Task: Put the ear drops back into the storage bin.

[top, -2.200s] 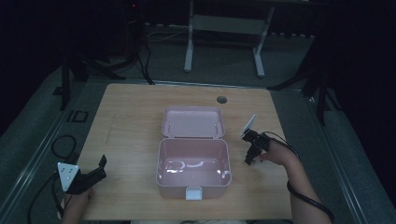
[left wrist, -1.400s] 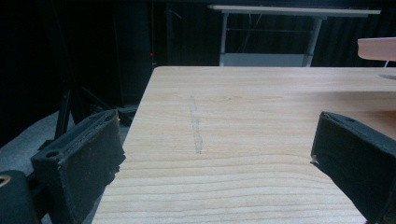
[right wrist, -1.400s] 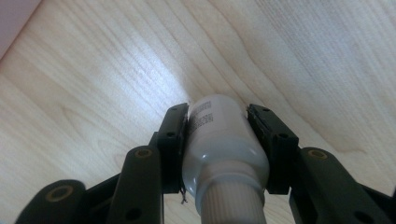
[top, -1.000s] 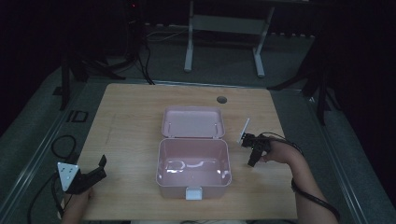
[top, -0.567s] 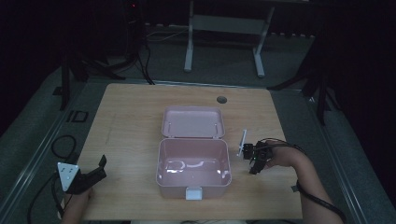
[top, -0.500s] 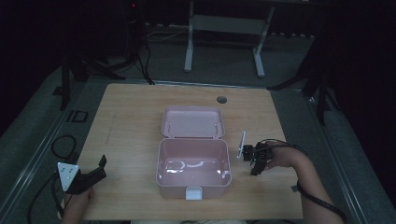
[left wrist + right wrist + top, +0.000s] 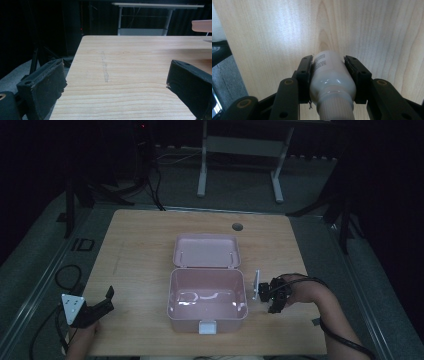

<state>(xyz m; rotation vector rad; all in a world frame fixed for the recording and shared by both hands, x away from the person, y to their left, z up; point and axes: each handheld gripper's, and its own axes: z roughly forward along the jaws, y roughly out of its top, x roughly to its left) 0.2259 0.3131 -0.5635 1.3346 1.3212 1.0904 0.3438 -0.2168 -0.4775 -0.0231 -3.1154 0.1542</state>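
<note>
White plastic bottle [image 7: 332, 75] sits clamped between the right gripper [image 7: 331, 65] pads, jaws closed on both its sides, ribbed cap toward the camera, printed label facing up. In the high view the right gripper [image 7: 274, 295] hangs just right of the pink box [image 7: 207, 300], near the box's right wall and apart from it, with the bottle [image 7: 256, 285] reading as a thin pale shape between gripper and box. Whether the bottle touches the wooden table [image 7: 140, 250] cannot be told. Pink box is open, its lid [image 7: 206, 251] folded back on the far side, a white latch on the near wall. Inside of the box looks bare apart from glare.

Left gripper [image 7: 100, 306] is well left of the box, at the near-left table corner, jaws spread wide with nothing between them. Left gripper view: both black pads [image 7: 42, 85] apart over bare wood, edge of the pink lid [image 7: 202, 25] at far right.
</note>
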